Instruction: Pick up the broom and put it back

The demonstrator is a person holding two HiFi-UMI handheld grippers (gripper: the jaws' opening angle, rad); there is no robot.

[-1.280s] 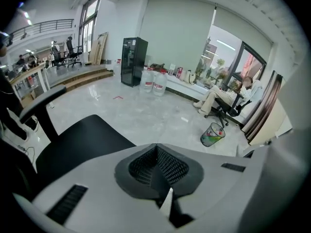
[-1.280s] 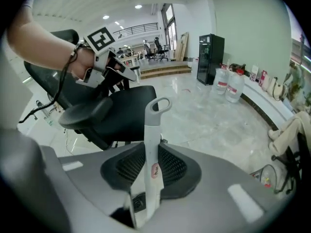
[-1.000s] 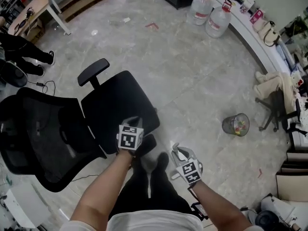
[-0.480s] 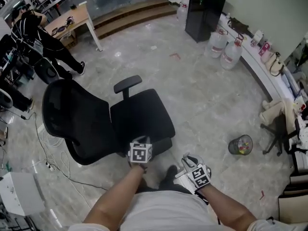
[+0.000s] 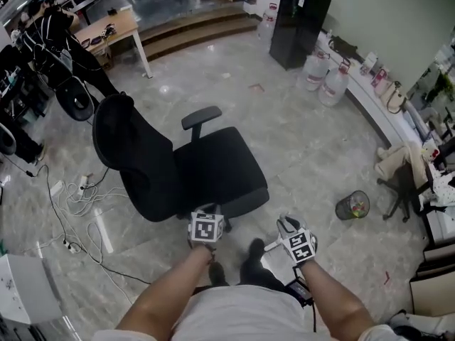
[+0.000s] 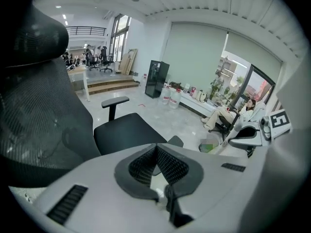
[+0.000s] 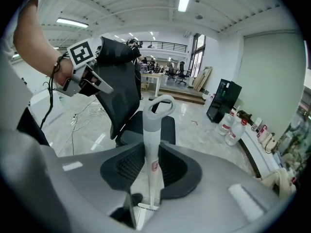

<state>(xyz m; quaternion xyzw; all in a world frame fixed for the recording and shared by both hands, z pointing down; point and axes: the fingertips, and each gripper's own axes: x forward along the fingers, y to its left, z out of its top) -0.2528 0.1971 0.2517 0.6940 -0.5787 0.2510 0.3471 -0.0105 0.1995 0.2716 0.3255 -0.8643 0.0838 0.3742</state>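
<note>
My right gripper (image 7: 151,148) is shut on the broom's pale handle (image 7: 150,123), which stands up between the jaws and ends in a grey loop (image 7: 161,106). In the head view the right gripper (image 5: 288,226) is at lower right, above my shoes; the broom's lower end is hidden there. My left gripper (image 5: 205,210) hangs beside it at the front edge of a black office chair (image 5: 206,169), its jaws (image 6: 156,147) shut with nothing between them. Each gripper shows in the other's view: the right gripper (image 6: 257,132) and the left gripper (image 7: 92,80).
A wire waste bin (image 5: 353,206) stands on the marble floor to the right. Water jugs (image 5: 327,84) and a black cabinet (image 5: 298,27) line the far wall. Cables (image 5: 78,197) trail at the left. A desk (image 5: 114,27) and a person in black (image 5: 43,30) are at far left.
Both grippers have risen, and the head view has swung up to take in more of the room. The right gripper still holds the broom handle.
</note>
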